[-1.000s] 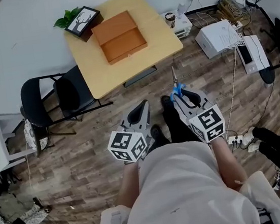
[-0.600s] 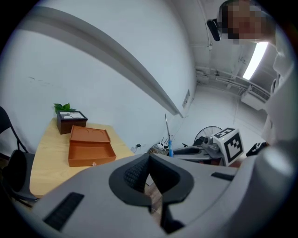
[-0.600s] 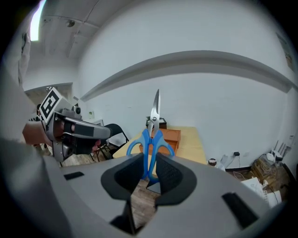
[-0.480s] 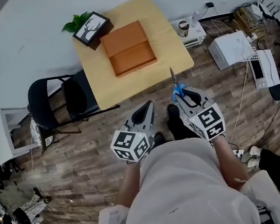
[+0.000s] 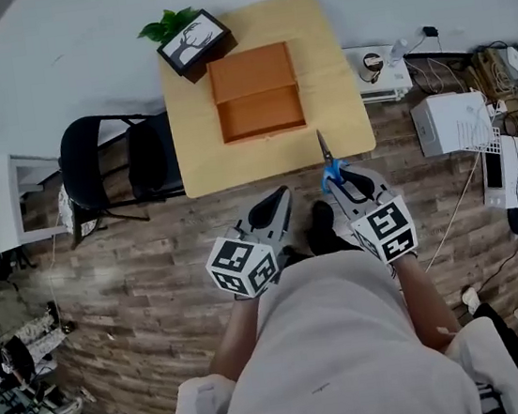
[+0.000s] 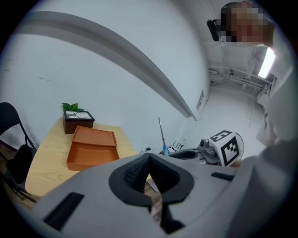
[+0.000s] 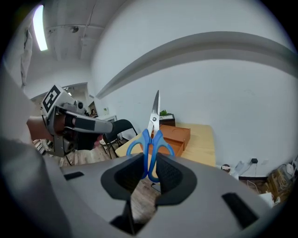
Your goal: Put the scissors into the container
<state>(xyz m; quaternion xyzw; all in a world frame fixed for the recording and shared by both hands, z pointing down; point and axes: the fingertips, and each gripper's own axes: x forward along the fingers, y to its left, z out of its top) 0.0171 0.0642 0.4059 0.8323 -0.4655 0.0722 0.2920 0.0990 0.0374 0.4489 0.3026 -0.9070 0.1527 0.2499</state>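
A blue-handled pair of scissors (image 5: 327, 160) points forward from my right gripper (image 5: 336, 180), which is shut on its handles. In the right gripper view the blue loops (image 7: 152, 145) sit clamped between the pads and the blade stands upright. The container, an open orange box (image 5: 256, 93) with its lid folded back, lies on the light wooden table (image 5: 331, 69) ahead of both grippers. It also shows in the gripper views as the orange box (image 6: 91, 148) and the box (image 7: 176, 134). My left gripper (image 5: 282, 193) hangs shut and empty beside the right one, over the floor.
A dark framed picture box with a green plant (image 5: 192, 40) stands at the table's far left corner. Black folding chairs (image 5: 107, 169) stand left of the table. A white printer (image 5: 454, 122) and cables lie on the floor at right. A white shelf (image 5: 15, 210) stands at far left.
The person has stepped toward the table: the table and box have swung nearer and more squarely ahead in the head view. Both grippers keep their pose, the scissors still held.
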